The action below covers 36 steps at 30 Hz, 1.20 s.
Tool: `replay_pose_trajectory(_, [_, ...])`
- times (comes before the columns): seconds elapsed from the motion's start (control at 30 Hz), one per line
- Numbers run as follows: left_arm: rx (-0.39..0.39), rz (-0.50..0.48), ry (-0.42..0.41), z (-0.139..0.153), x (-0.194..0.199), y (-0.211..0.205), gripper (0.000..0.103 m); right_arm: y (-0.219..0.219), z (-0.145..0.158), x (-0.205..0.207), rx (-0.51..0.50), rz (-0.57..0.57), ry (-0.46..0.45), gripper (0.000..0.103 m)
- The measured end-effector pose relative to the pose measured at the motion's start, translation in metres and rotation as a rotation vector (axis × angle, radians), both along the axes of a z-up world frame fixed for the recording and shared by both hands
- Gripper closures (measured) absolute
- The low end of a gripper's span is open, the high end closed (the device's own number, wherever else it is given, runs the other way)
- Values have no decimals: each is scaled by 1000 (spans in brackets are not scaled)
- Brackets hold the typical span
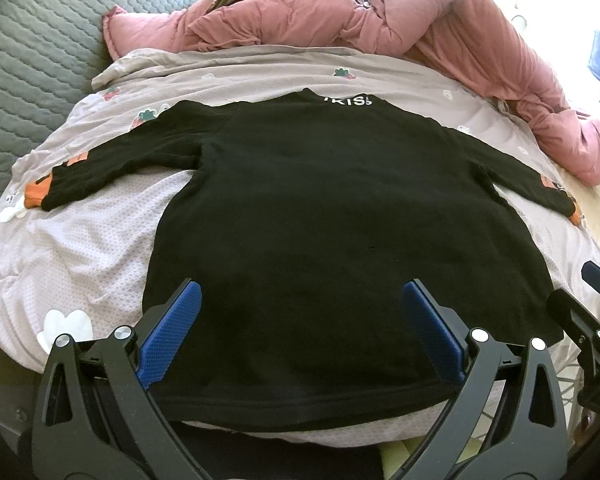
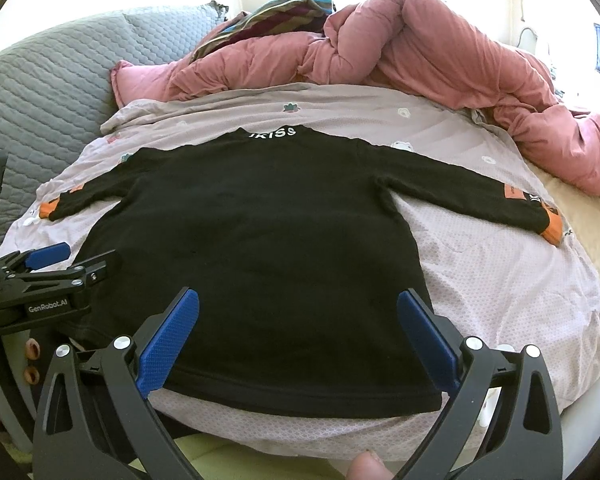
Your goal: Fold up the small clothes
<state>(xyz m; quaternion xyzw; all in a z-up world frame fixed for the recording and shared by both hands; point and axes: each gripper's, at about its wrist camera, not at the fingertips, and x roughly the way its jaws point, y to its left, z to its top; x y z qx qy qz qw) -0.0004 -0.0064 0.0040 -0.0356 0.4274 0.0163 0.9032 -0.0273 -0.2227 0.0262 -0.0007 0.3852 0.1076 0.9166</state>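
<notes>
black sweatshirt [image 1: 300, 216] flat on my lilac bedsheet [image 1: 80, 248], sleeves out. my left gripper [image 1: 298, 308] and right gripper [image 2: 298, 312] both spread wide above its hem.

Bed [image 1: 80, 240] (floral sheet), black shirt [image 1: 320, 220], pink duvet [image 1: 440, 28]

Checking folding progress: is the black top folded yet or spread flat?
Spread flat: the black top lies on the quilt, both sleeves out sideways.

One of nearly everything, two grippers.
One black sweater [image 1: 300, 216], one pink quilt [image 1: 440, 36], one grey headboard [image 1: 32, 60], one patterned sheet [image 1: 80, 248], two grippers [image 1: 296, 300] [image 2: 298, 308].
</notes>
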Motion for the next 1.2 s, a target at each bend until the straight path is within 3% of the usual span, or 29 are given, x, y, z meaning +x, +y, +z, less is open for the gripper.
replay_pose_trajectory(0.73, [12,-11,-3,1,5,-6,8,-1,-1,5,28,-2,2,4])
replay_pose_trajectory(1.2, [18,-43,-8,5,20,-21,8,-28,0,21,36,-34,-17,4])
